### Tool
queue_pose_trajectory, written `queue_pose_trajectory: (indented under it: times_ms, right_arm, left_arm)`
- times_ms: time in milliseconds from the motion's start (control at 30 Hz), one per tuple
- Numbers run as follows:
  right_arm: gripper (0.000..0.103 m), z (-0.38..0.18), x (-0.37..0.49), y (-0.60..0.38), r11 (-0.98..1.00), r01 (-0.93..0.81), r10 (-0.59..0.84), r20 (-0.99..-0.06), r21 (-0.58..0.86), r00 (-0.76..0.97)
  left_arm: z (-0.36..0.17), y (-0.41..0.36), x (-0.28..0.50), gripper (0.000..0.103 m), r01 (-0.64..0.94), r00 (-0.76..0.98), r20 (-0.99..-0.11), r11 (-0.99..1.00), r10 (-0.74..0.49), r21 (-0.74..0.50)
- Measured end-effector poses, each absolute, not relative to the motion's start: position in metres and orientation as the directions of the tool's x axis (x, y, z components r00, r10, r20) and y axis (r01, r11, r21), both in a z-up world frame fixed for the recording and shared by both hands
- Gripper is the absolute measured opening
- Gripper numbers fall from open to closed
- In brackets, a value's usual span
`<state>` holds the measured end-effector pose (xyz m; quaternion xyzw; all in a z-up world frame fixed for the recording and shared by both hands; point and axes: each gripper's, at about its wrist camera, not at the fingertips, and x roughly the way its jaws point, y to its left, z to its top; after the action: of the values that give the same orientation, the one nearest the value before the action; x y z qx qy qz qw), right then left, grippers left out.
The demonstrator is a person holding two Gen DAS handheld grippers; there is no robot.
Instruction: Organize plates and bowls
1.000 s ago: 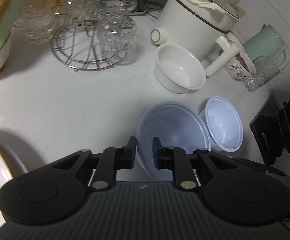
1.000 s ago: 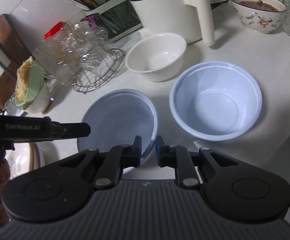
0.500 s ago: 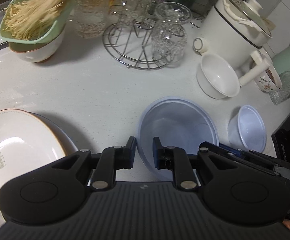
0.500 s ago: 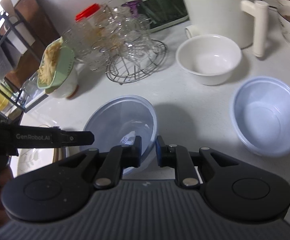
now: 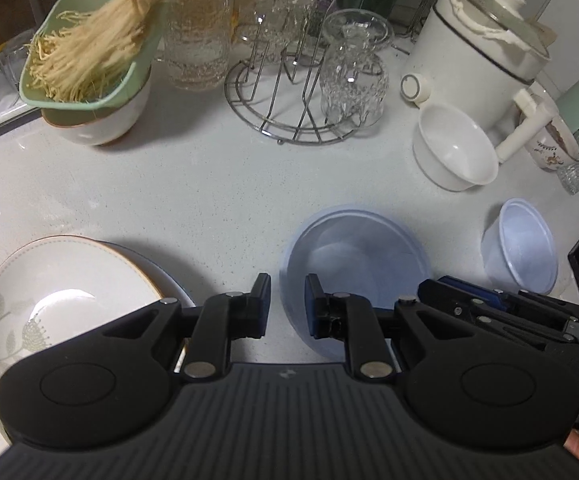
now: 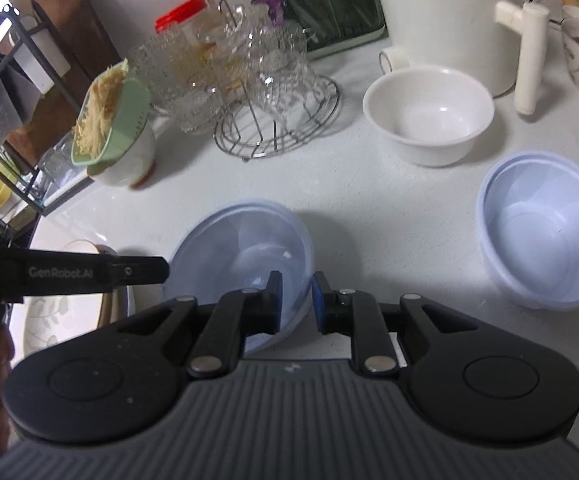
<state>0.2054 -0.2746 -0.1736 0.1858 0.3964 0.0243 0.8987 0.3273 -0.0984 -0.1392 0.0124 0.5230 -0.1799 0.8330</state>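
Hiding the near rim of the tilted blue bowl [image 6: 245, 256], the right tool [image 6: 294, 300] sits with one finger inside it and one outside; whether the pads actually pinch the wall I cannot tell. The left tool [image 5: 287, 304] is spread narrowly on nothing, the same bowl's rim passing between its fingers. A leaf-patterned plate [image 5: 49, 292] is cut off at the frame's left. On the counter [image 5: 209, 192], a second blue bowl [image 6: 545, 232] and white bowl [image 6: 429, 114] stand empty; a green colander [image 5: 89, 44] holds pale noodles.
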Motion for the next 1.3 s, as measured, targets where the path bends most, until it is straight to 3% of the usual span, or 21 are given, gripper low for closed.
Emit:
queue_pose_trajectory:
  times_ms: [100,133,700,1300]
  right_arm:
    - [0.051,-0.164,0.197,-0.276,0.936,0.066,0.198,-0.671,0.346,0.715]
    - [0.052,-0.160,0.194,-0.276,0.940,0.062,0.189,-0.662,0.336,0.726]
    - [0.052,-0.093,0.131,-0.275,0.943,0.015,0.191,-0.577,0.333,0.794]
    - [0.052,-0.056,0.062,-0.275,0.959,0.013,0.141,-0.517,0.282,0.845]
  left_arm:
    - [-0.118,-0.093,0.318,0.021,0.297,0.413,-0.857,0.936,-0.307,-0.192]
    - [-0.111,-0.091,0.314,0.021,0.291,0.419,-0.853,0.936,-0.312,-0.199]
    - [-0.030,-0.073,0.237,0.021,0.233,0.546,-0.792,0.958,-0.272,-0.169]
    - [0.008,-0.067,0.153,0.022,0.254,0.582,-0.749,0.946,-0.317,-0.203]
